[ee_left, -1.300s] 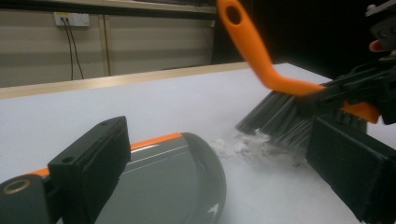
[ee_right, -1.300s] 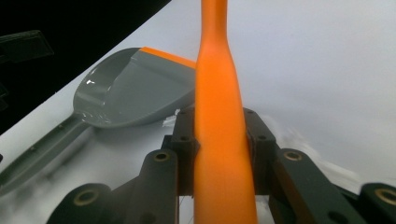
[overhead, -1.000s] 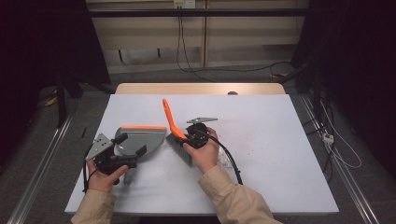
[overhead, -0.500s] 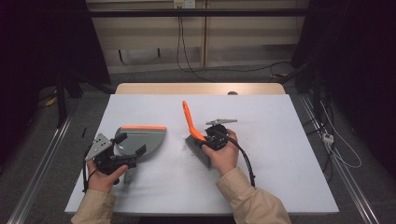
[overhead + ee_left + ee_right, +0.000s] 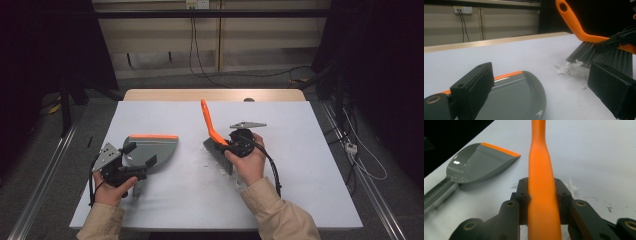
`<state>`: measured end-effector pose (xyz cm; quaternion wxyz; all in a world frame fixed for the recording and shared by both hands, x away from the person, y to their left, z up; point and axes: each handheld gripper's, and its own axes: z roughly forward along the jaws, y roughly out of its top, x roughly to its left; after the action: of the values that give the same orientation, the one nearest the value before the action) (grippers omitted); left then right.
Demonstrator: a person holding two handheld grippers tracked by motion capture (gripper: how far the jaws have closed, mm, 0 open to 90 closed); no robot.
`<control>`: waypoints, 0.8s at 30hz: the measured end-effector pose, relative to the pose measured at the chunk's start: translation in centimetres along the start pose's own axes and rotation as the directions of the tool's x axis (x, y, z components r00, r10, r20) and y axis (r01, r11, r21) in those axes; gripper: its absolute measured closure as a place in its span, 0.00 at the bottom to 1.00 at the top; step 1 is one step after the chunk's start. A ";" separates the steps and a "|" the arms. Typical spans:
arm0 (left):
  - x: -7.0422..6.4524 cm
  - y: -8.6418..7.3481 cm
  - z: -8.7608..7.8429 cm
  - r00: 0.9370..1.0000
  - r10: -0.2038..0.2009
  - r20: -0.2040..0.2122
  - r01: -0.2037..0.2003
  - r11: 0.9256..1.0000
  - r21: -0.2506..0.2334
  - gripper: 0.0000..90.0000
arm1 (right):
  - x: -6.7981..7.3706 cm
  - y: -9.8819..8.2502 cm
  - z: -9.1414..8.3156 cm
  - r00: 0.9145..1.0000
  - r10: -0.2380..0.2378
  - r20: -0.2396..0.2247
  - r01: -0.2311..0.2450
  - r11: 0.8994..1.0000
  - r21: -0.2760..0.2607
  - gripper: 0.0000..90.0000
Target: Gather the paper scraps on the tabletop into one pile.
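I see the table first, a pale sheet with a wooden strip along its far edge. The grey dustpan with an orange lip lies flat on the left half, nearer the near edge than the far one, its mouth facing the middle of the table. From the right gripper view the dustpan sits to the left with its handle running off toward the near left.

My left gripper rests at the dustpan's near end. In the left gripper view its jaws stand wide apart with the pan's grey floor between and below them, and I cannot tell from these pictures whether they press on anything.

My right gripper sits near the middle of the table and is clamped on the brush. The right gripper view shows both jaws tight against the orange handle. The handle points up and toward the far edge, and the dark bristles are down by the table.

A small heap of white scraps lies just beside the bristles, between brush and dustpan.
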<state>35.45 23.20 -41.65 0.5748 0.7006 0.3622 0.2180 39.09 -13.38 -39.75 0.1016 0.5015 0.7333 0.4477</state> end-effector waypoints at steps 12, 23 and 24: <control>0.3 0.0 -0.1 1.000 -0.003 0.000 0.003 1.000 -0.003 0.07 | 0.7 0.3 5.3 0.999 0.007 0.036 -0.010 0.996 0.089 0.79; 0.0 0.0 0.1 1.000 0.004 -0.001 -0.004 1.000 0.001 0.07 | -0.4 0.1 1.1 0.999 -0.005 0.042 0.001 0.994 0.106 0.79; 0.0 0.0 0.1 1.000 0.005 -0.001 -0.005 1.000 0.002 0.07 | -0.3 0.2 0.6 0.999 -0.015 0.039 0.011 0.995 0.096 0.79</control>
<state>35.52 23.16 -41.70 0.5732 0.7021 0.3609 0.2195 39.80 -13.29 -40.04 0.0952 0.5098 0.7549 0.4014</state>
